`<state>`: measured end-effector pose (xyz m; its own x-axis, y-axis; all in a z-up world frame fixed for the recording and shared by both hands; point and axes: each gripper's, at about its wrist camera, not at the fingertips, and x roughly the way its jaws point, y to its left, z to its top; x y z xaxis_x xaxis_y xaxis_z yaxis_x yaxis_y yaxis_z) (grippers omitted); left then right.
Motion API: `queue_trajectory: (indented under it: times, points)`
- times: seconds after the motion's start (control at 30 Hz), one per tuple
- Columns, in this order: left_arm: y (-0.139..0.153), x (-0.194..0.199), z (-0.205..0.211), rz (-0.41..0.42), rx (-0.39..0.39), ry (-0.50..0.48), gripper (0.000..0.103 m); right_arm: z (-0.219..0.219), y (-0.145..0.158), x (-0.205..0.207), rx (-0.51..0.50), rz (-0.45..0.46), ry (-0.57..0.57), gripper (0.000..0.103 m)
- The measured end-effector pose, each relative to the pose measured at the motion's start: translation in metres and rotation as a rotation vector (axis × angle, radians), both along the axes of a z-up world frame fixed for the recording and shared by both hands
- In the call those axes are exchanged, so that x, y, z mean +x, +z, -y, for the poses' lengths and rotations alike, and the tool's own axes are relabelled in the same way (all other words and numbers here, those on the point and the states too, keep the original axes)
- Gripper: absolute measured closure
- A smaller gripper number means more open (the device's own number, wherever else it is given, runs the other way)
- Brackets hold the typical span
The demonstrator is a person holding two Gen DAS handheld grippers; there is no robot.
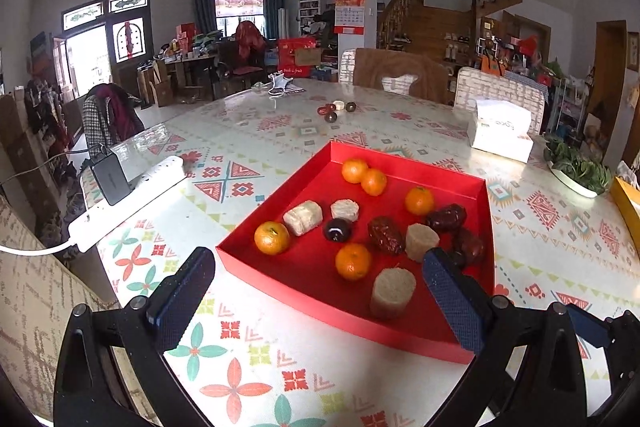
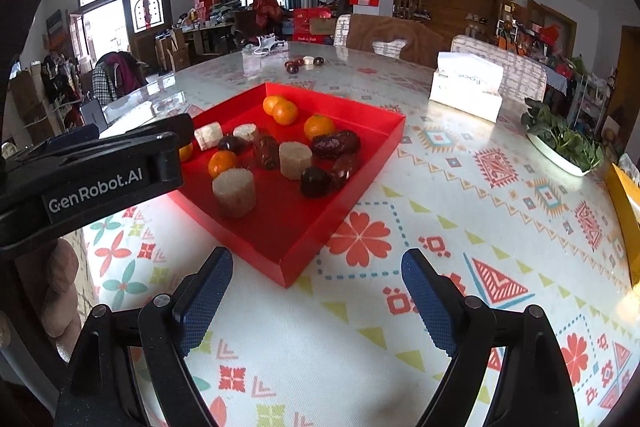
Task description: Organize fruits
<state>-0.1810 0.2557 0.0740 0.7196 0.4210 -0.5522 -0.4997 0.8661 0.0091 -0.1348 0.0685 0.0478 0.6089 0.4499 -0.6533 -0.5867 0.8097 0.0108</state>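
Observation:
A red tray (image 1: pixel 280 203) lies on the patterned table and holds several oranges (image 1: pixel 271 237), beige cut cylinders (image 1: pixel 392 292), wrinkled red dates (image 1: pixel 385 235) and a dark round fruit (image 1: pixel 337 229). My left gripper (image 1: pixel 317 255) is open over the tray's near corner, with its right finger beside a beige piece (image 1: pixel 421 241) and nothing gripped. My right gripper (image 2: pixel 317 261) is open above the table, just short of the tray (image 2: pixel 360 155). Its jaws are empty. The left gripper's black housing (image 2: pixel 92 171) fills the left of the right wrist view, hiding part of one orange.
A small cluster of dark fruits and one pale piece (image 1: pixel 336 109) sits far across the table. A white tissue box (image 1: pixel 502 133), a plate of greens (image 1: pixel 576 171) and a yellow box (image 1: pixel 628 203) stand to the right. A power strip (image 1: pixel 128 199) lies at the left edge. Chairs line the far side.

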Motion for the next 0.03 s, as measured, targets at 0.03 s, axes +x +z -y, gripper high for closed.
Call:
queue_trajectory:
  times: [0.03]
  points:
    - [0.0010,0.0004,-0.0003,-0.002,0.004,0.003,0.000,0.0008,0.0023,0.0006,0.004,0.003,-0.002,0.013]
